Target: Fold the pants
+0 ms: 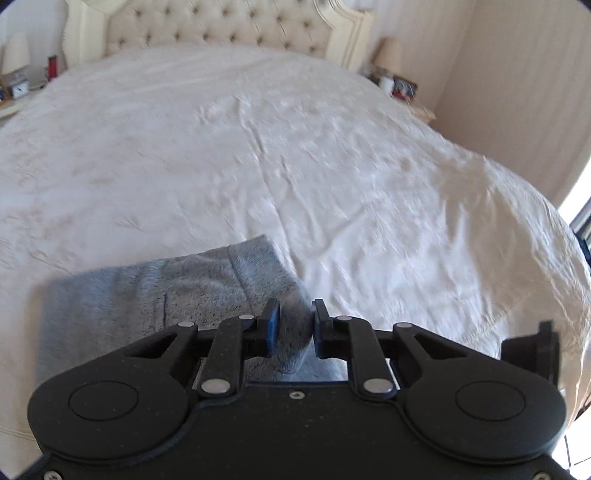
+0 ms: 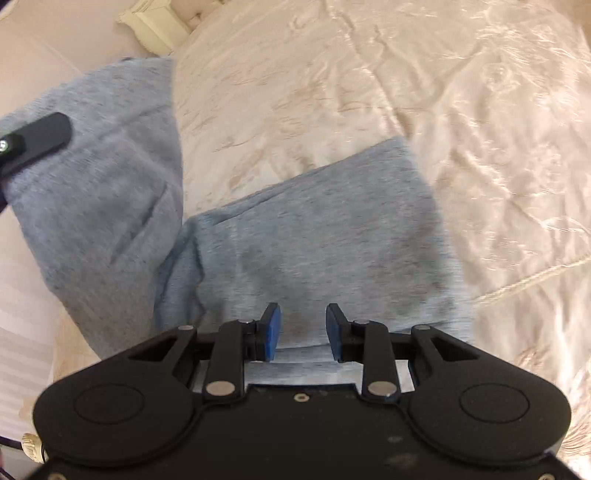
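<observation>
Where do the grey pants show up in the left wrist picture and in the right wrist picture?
Left wrist view: the grey pants lie at lower left, with a bunch of cloth between the left tool's pads.
Right wrist view: they run from upper left to lower centre, under the right tool.
Shared landmark: the cream bedspread under the pants, and the headboard.

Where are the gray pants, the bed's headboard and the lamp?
pants [image 2: 332, 236]: right wrist view, middle of the spread gray leg.
headboard [image 1: 229, 26]: left wrist view, tufted cream panel.
lamp [image 1: 389, 53]: left wrist view, its shade, right of the headboard.
</observation>
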`<state>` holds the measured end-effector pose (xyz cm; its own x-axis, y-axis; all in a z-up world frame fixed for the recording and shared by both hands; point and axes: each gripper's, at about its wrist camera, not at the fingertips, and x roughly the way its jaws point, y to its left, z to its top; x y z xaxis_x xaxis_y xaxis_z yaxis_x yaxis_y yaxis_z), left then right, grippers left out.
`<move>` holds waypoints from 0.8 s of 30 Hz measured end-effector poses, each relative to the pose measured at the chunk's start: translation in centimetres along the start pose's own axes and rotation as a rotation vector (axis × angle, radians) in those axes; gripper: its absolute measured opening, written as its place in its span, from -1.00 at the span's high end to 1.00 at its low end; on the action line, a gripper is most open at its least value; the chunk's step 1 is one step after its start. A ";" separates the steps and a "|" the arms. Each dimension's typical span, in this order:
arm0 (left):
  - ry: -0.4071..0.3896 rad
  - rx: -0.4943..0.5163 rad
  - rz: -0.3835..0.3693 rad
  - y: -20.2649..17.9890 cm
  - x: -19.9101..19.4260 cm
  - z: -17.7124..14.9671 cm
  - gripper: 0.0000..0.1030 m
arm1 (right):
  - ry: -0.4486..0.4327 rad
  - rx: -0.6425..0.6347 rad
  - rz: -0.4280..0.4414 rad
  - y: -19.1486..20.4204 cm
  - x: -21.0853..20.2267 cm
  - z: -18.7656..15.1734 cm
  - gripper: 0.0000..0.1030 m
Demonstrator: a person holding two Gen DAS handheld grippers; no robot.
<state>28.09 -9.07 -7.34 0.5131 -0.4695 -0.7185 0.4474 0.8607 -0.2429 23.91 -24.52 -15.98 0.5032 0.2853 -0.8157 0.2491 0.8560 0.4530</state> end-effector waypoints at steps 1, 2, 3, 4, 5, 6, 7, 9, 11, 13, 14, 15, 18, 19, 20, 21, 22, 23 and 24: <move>0.033 0.021 0.000 -1.4 1.2 -0.5 0.53 | 0.001 0.010 -0.011 -1.1 -0.3 0.0 0.41; 0.053 0.044 0.017 -2.5 2.1 -0.9 0.53 | 0.003 0.019 -0.025 -2.4 -0.6 0.0 0.41; 0.064 0.061 0.031 -3.2 2.5 -1.2 0.53 | 0.003 0.025 -0.040 -3.6 -1.1 -0.1 0.41; 0.072 0.071 0.038 -3.7 2.6 -1.3 0.53 | 0.004 0.029 -0.051 -4.6 -1.5 0.0 0.41; 0.076 0.070 0.035 -3.7 2.4 -1.2 0.53 | 0.003 0.033 -0.058 -5.4 -2.0 0.0 0.40; 0.071 0.062 0.023 -3.7 2.0 -1.0 0.52 | 0.001 0.037 -0.064 -6.3 -2.5 0.0 0.40; 0.060 0.057 0.014 -3.8 0.9 -1.3 0.50 | -0.004 0.040 -0.067 -7.0 -2.9 0.0 0.40; 0.037 0.044 0.052 -2.8 -0.3 -0.9 0.46 | -0.017 0.042 -0.072 -8.1 -3.6 0.3 0.40; 0.025 0.026 0.116 -1.4 -1.0 -0.6 0.43 | -0.038 0.040 -0.070 -8.4 -4.1 0.7 0.40; 0.036 0.000 0.200 0.8 -1.3 -0.5 0.42 | -0.066 0.024 -0.038 -8.4 -4.4 1.4 0.40; 0.049 -0.012 0.248 2.1 -1.2 -0.6 0.42 | -0.077 0.014 -0.018 -8.2 -4.5 1.8 0.40; 0.065 -0.022 0.291 3.3 -1.1 -0.9 0.42 | -0.087 0.002 0.008 -7.7 -4.4 2.3 0.40; 0.135 -0.067 0.383 7.3 -0.7 -1.9 0.43 | -0.089 -0.036 0.059 -5.6 -2.8 3.6 0.38; 0.160 -0.085 0.392 8.4 -0.5 -2.2 0.43 | -0.085 -0.051 0.066 -5.2 -2.4 4.0 0.37; 0.190 -0.099 0.392 9.4 -0.2 -2.8 0.43 | -0.081 -0.065 0.067 -4.8 -1.9 4.3 0.36; 0.220 -0.110 0.394 10.2 0.3 -3.2 0.43 | -0.072 -0.083 0.065 -4.2 -1.0 4.6 0.36; 0.251 -0.114 0.395 10.9 0.8 -3.6 0.43 | -0.061 -0.098 0.063 -3.8 -0.3 4.9 0.35; 0.283 -0.112 0.397 11.5 1.4 -4.3 0.42 | -0.046 -0.111 0.057 -3.5 0.4 5.1 0.34; 0.311 -0.110 0.401 11.9 2.1 -4.9 0.42 | -0.028 -0.123 0.045 -3.3 1.2 5.2 0.34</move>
<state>30.93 1.20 -14.87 0.3788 -0.0317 -0.9250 0.1716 0.9845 0.0366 27.98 -29.24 -16.54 0.5350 0.3138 -0.7844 0.1234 0.8895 0.4399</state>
